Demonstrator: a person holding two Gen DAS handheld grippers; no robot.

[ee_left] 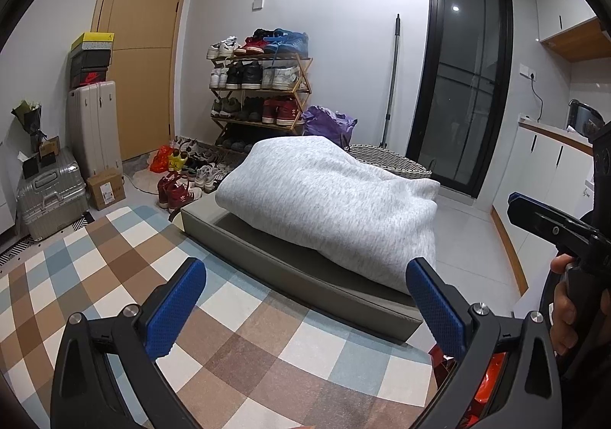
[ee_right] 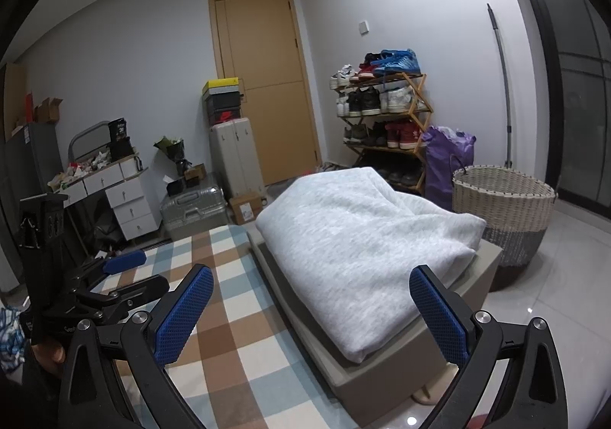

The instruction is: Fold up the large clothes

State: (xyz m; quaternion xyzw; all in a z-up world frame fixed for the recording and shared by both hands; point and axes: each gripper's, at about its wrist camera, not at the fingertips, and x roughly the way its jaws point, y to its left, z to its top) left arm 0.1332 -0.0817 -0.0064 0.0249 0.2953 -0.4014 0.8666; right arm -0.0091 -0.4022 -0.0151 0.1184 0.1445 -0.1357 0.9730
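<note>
A light grey garment (ee_left: 328,199), folded into a thick bundle, lies on top of a low grey-green cushioned pad (ee_left: 305,268) on the floor, in the middle of both views. The pad sits along the edge of a checked rug (ee_left: 114,261) in brown, blue and white.

The left hand-held gripper (ee_left: 305,308) fills the bottom of the left wrist view with its 2 blue-padded fingers (ee_left: 173,314) spread wide, nothing between them, hanging above the rug short of the pad. The right hand-held gripper (ee_right: 311,314) stands the same way at the bottom of the right wrist view: its blue pads (ee_right: 183,316) wide apart and empty, apart from the near end of the garment. At the right edge of the left wrist view a hand (ee_left: 569,299) grips the other tool's handle.

Behind the pad, in the upper middle of the left wrist view, a wooden shoe rack (ee_left: 259,85) holds rows of sneakers, with more shoes on the floor beside it. A purple bag (ee_right: 445,157) stands just beside the rack, and a woven basket (ee_right: 504,207) sits on the tiles near the far end of the pad, at the right of the right wrist view. A tan door (ee_left: 141,47) is in the upper left, with a pale upright suitcase (ee_left: 95,127) and a silver one (ee_left: 51,196) near it.
</note>
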